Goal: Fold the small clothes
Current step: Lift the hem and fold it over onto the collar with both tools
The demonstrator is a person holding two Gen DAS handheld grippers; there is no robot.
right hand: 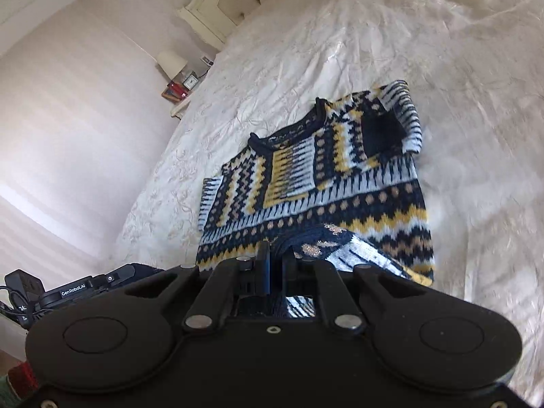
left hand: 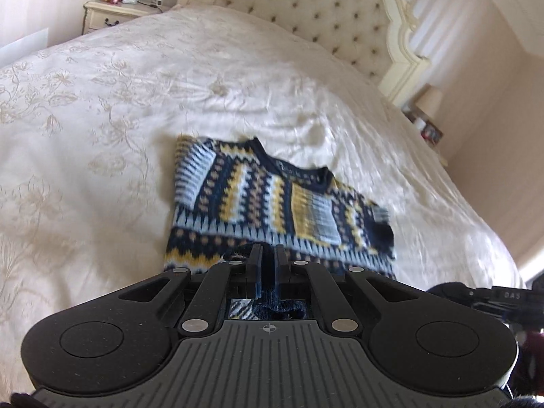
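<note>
A small knitted sweater (left hand: 265, 197) in navy, yellow and pale blue lies on the cream bedspread (left hand: 102, 119), sleeves folded in over the chest. My left gripper (left hand: 268, 255) is shut on the sweater's bottom hem at its left side. My right gripper (right hand: 276, 255) is shut on the hem of the sweater (right hand: 323, 176) at its right side, and that hem curls up over the body. Both hems are lifted a little off the bed. The other gripper shows at the edge of each view.
A tufted cream headboard (left hand: 323, 10) stands at the far end. A nightstand (left hand: 112, 13) with a lamp, clock and red items is at the back left. A second lamp (left hand: 430, 102) stands on the right side. The bedspread (right hand: 442, 68) spreads wide around the sweater.
</note>
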